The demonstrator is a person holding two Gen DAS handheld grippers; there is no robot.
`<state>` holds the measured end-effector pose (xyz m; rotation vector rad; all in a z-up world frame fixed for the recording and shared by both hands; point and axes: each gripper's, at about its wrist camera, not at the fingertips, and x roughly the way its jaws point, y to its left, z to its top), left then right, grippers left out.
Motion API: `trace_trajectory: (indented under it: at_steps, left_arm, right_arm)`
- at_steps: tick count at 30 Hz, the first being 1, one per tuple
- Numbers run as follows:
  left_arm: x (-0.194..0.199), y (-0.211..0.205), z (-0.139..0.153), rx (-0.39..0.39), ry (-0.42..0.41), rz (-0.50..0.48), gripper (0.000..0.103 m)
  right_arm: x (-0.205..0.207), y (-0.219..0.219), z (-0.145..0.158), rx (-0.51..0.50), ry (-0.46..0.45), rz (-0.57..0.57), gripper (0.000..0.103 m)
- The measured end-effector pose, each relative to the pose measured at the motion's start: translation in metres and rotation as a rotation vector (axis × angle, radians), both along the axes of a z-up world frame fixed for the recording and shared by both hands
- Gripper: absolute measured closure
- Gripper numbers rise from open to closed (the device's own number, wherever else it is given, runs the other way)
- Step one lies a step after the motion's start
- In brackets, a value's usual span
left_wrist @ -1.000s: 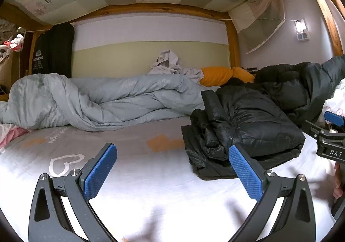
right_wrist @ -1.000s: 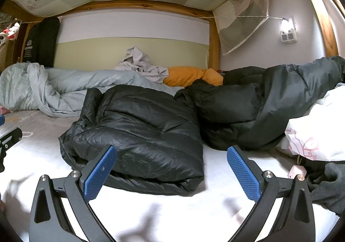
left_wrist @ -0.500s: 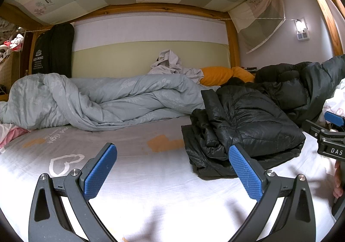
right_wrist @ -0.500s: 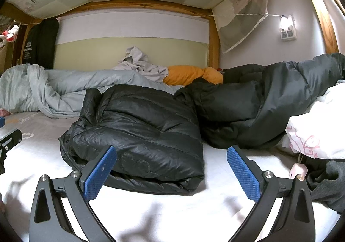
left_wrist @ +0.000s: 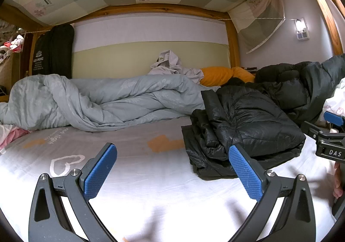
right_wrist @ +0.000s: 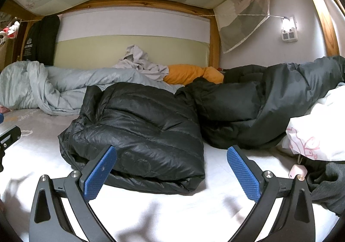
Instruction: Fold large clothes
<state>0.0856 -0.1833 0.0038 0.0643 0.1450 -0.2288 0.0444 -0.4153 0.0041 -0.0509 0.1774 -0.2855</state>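
Left wrist view: my left gripper point(left_wrist: 172, 170) is spread wide, pinching nothing, hovering low over the white bedsheet point(left_wrist: 138, 179) with its heart print. The black down jacket point(left_wrist: 241, 125) lies folded into a thick bundle ahead and to the right, resting on the sheet just beyond my right-hand pad. The grey duvet point(left_wrist: 103, 101) is bunched along the back, an orange pillow point(left_wrist: 217, 76) behind it, and the right gripper point(left_wrist: 330, 134) pokes in at the right edge.

Right wrist view: right gripper point(right_wrist: 171, 170) also wide apart and empty. The jacket bundle point(right_wrist: 140, 132) sits right in front, its near fold touching or just behind my left pad. I'd judge it light, puffy and slick-shelled, so it will spring open and slide; best pinch a thick folded edge or hem, not the smooth panel. A second dark coat point(right_wrist: 258, 101) is heaped just behind it, unfolded, against a white printed cloth point(right_wrist: 312, 132). Soft mattress, low bunk ceiling, cramped room
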Motion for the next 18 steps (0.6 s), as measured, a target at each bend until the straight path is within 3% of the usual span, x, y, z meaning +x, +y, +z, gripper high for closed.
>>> trace_trajectory:
  at_steps: [18]
  left_arm:
    - [-0.0002, -0.0002, 0.0000, 0.001, -0.001, 0.000, 0.000]
  right_arm:
    - [0.0010, -0.0002, 0.0001, 0.007, 0.002, 0.000, 0.000]
